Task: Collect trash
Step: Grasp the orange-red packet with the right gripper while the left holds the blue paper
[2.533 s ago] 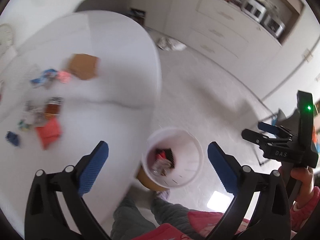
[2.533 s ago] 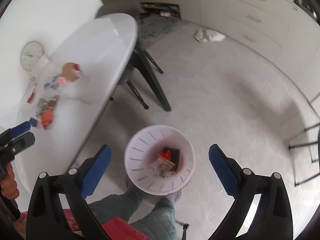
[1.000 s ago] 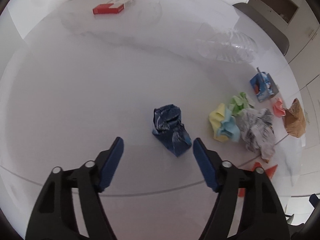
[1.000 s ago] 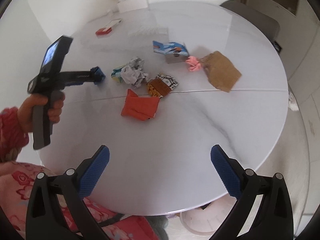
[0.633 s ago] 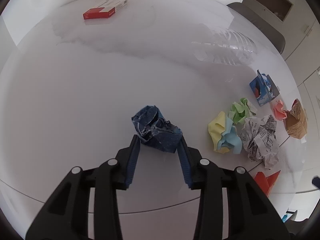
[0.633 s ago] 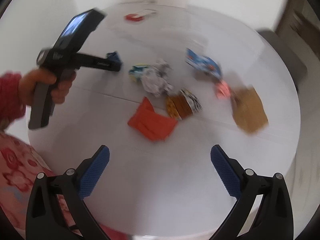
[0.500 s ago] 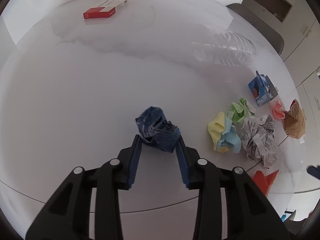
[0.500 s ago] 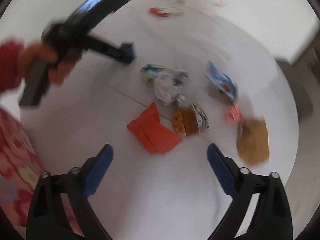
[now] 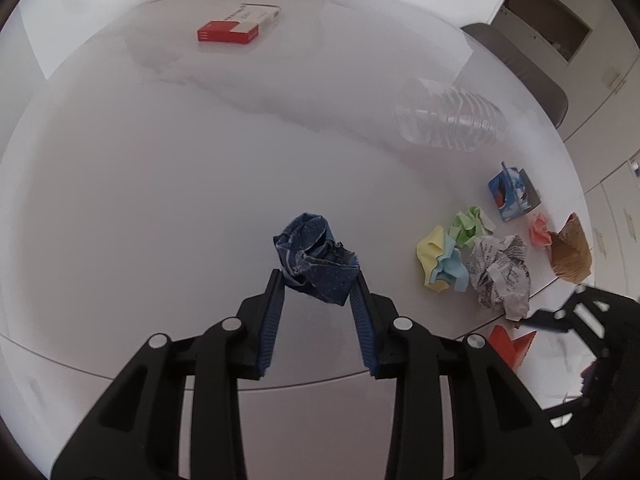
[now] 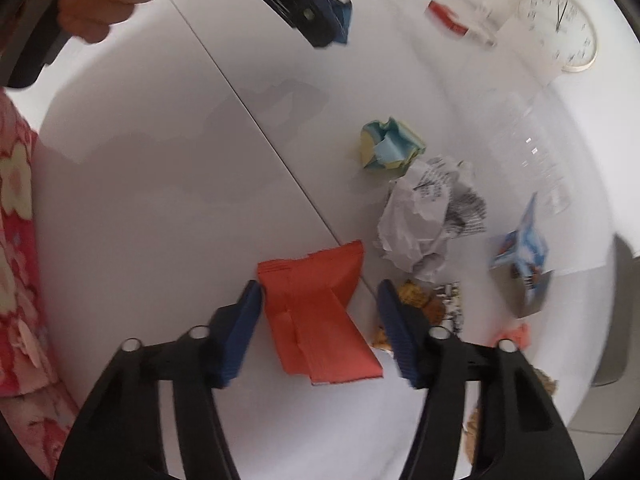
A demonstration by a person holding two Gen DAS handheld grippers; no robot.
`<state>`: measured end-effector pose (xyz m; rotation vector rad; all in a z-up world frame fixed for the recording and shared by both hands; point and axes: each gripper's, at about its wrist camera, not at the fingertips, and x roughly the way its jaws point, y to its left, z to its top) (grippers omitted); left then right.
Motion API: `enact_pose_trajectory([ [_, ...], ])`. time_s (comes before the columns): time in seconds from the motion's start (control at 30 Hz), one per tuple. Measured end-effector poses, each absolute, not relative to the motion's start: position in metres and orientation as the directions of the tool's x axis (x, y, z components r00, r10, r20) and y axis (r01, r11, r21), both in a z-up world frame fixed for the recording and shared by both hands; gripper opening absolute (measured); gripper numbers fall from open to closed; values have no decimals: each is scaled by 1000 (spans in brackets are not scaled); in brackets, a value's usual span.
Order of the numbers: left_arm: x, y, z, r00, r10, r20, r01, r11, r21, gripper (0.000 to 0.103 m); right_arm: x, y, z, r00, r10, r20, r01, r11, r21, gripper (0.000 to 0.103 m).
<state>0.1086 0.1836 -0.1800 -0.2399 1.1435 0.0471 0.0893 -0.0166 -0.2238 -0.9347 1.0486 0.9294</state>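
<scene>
The dark blue wrapper point(image 9: 316, 262), which lay on the table point(image 9: 160, 184) a second ago, is now pinched in the nearly closed left tool point(image 9: 318, 284) and lifted clear, ready for binning. The right tool point(image 10: 320, 292) has dropped to straddle the orange packet point(image 10: 320, 320), half open, not gripping; crumpled newspaper point(image 10: 428, 216) lies beside.

Count on the tabletop point(image 9: 160, 200): six crumpled paper wads point(image 9: 316, 262), one red-orange packet point(image 10: 320, 312), one snack wrapper point(image 10: 432, 308), one blue carton point(image 9: 514, 194), one clear bottle point(image 9: 448, 120), one red box point(image 9: 236, 24); two tools point(image 9: 318, 276).
</scene>
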Motion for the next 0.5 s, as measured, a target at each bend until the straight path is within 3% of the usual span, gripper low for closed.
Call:
enact_pose_trajectory([
  [0.03, 107, 185, -178, 419, -84, -904, -163, 973, -166, 33, 92, -16, -225, 219, 161, -962, -933, 324, -158, 50],
  [0.27, 97, 184, -166, 417, -117, -901, -158, 967, -199, 33, 106, -23, -213, 163, 218, -962, -882, 470, -42, 47],
  [0.5, 81, 139, -140, 410, -192, -891, -24, 975, -222, 33, 93, -75, -183, 193, 371, -908, -649, 743, 165, 47],
])
